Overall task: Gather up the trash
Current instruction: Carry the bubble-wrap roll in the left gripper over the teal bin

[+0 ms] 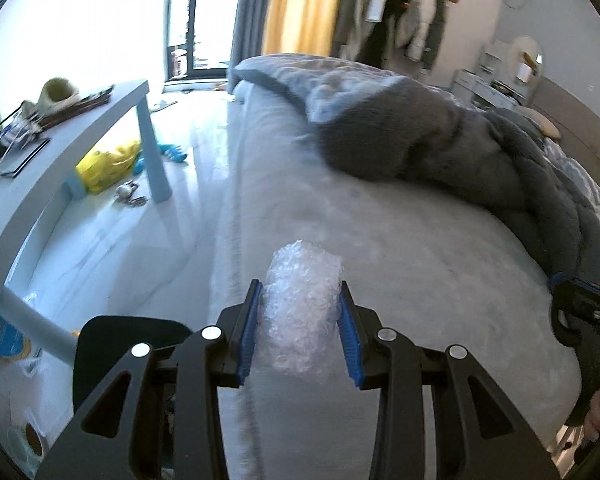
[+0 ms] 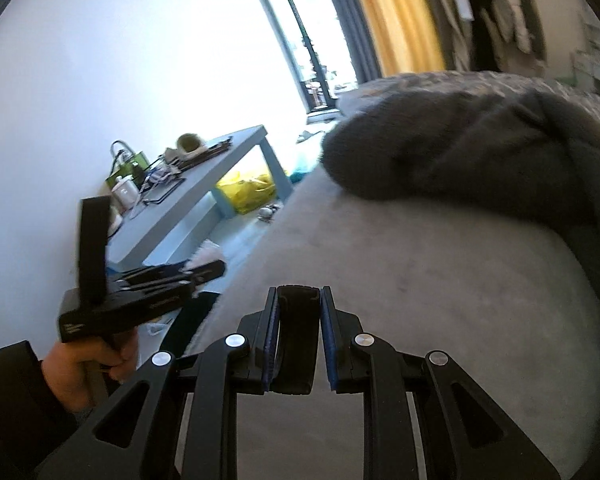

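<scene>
Left gripper (image 1: 302,332) jaws pinching clear crumpled bubble-wrap wad (image 1: 300,312) over edge of grey bed (image 1: 400,220), wad's long axis running forward between pads. Right gripper (image 2: 300,340) jaws clamped on flat black strap-like piece (image 2: 296,332), above same bed.

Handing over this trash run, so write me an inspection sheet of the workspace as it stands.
Surface: grey bed, bare in the near part, with a dark grey duvet bunched at the far side.
Job's things: wad of bubble wrap; flat black object, kind unclear.
Clutter: yellow bag on the floor under the light blue table, whose top is crowded with small items.
Grippers: left gripper shut on the bubble wrap; right gripper shut on the black object.
Cables: thin wires on the table top, blurred.
Surroundings: bright window, yellow curtain, hanging clothes.
</scene>
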Motion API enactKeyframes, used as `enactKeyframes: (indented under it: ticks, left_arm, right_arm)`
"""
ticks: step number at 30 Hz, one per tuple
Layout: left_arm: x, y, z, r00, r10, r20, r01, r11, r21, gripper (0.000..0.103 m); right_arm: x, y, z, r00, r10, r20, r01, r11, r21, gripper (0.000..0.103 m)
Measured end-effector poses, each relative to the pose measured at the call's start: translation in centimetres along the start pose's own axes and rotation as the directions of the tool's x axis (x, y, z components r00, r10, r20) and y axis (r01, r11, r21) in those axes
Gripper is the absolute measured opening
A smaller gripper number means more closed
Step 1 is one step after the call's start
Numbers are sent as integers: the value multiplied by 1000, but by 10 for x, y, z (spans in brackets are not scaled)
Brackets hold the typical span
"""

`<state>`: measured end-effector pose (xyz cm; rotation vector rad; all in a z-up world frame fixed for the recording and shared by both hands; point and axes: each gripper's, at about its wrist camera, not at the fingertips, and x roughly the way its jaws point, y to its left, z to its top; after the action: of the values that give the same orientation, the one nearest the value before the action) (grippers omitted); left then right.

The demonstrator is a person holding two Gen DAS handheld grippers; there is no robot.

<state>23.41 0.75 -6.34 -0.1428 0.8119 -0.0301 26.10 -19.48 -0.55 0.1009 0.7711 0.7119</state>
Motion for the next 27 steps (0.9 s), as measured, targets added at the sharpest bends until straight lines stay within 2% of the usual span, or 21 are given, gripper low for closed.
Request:
enactKeyframes:
  ticks: [6,15,20,27]
  left_arm:
    - [3,23,-9,999,41,-31,-42,999,-31,39]
    - [6,63,-29,996,63,-69,-68,995,-77,39]
    - [6,90,-44,995,54,-87,-65,990,-124,39]
    - [6,122,-52,992,43,-123,-58,991,-122,39]
  right_arm:
    - [15,22,6,999,34,-22,-35,999,-38,20]
    - [36,43,11,998,43,-42,-46,997,-61,20]
    - [52,59,17,996,70,-48,-73,995,-75,20]
    - [76,86,26,993,100,-58,-105,990,-93,20]
